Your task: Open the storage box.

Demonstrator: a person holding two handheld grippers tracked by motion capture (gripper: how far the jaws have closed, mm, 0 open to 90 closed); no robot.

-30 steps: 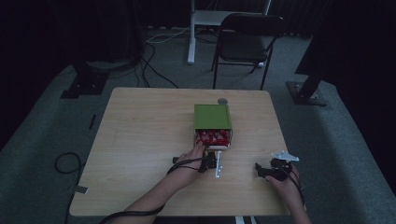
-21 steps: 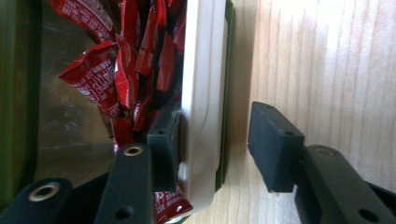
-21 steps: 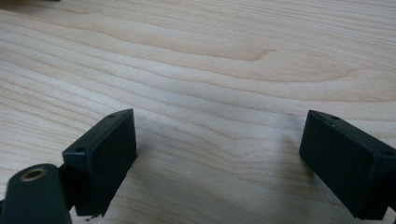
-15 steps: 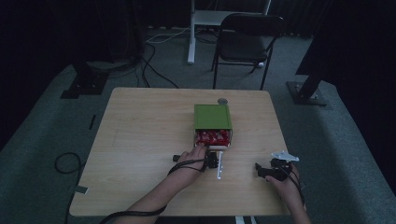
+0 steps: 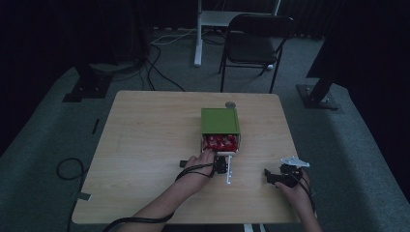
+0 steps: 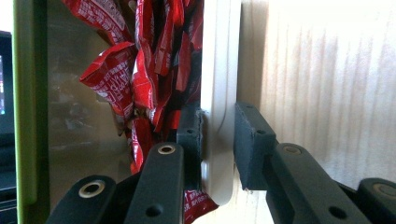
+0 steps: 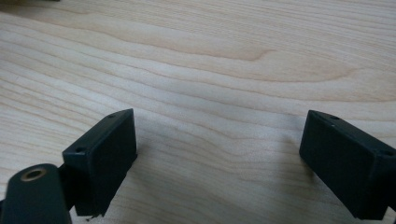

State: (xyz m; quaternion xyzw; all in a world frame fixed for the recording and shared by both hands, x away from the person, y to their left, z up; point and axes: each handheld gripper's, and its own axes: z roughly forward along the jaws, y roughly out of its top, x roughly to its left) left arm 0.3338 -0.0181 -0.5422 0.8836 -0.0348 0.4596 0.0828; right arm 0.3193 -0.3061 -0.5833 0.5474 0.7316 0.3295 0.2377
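A green box [image 5: 220,121] stands at the middle of the wooden table [image 5: 145,135]. Its white drawer front [image 6: 217,93] is pulled out a little toward the person, baring several red packets [image 6: 140,84] inside the drawer [image 5: 220,142]. My left gripper [image 6: 218,135] is shut on the drawer front's edge, one jaw inside against the packets and one outside. In the high view the left gripper [image 5: 221,164] sits just in front of the box. My right gripper [image 7: 219,158] rests open over bare wood, and the high view puts the right gripper [image 5: 270,176] near the table's front right.
A small round grey object [image 5: 230,104] lies on the table just behind the box. A folding chair [image 5: 256,34] and a white stand [image 5: 198,34] are beyond the far edge. Cables trail on the floor at the left [image 5: 67,169].
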